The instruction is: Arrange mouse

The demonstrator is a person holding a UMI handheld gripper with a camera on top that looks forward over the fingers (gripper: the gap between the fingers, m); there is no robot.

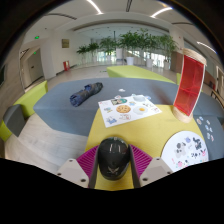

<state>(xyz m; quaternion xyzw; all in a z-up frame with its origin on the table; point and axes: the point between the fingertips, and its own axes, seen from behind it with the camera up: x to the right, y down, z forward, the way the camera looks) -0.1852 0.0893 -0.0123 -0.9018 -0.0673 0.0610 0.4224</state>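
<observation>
The tool (113, 168) points forward and slightly downward over a yellow-topped table (150, 130), its two fingers reaching in from the six o'clock side with their magenta pads (88, 157) facing inward. Between them sits a glossy black rounded computer mouse (113, 156), and both pads appear to press against its flanks, so the tool looks clenched on the mouse, though the curved edges of the shell make the exact contact hard to confirm. The mouse is low over the near end of the table, directly ahead of the camera. Beyond the fingers, toward twelve o'clock, a white printed sheet with small colourful pictures (129, 107) lies flat on the yellow surface. At about four o'clock from the mouse lies a round white disc with dark scattered markings (185, 149), near the table's edge. Toward two o'clock stands an upright red rectangular panel (189, 85), and a second white sheet with small dark marks (209, 126) lies past it at three o'clock. The room is a wide open hall with a grey floor (70, 112); a dark blue elongated object (85, 94) rests on it at eleven o'clock. Lime-green low bench seating (30, 100) curves along the nine o'clock side, and a row of leafy green potted plants (125, 45) lines the far wall at twelve o'clock, under long ceiling light strips (94, 6).
</observation>
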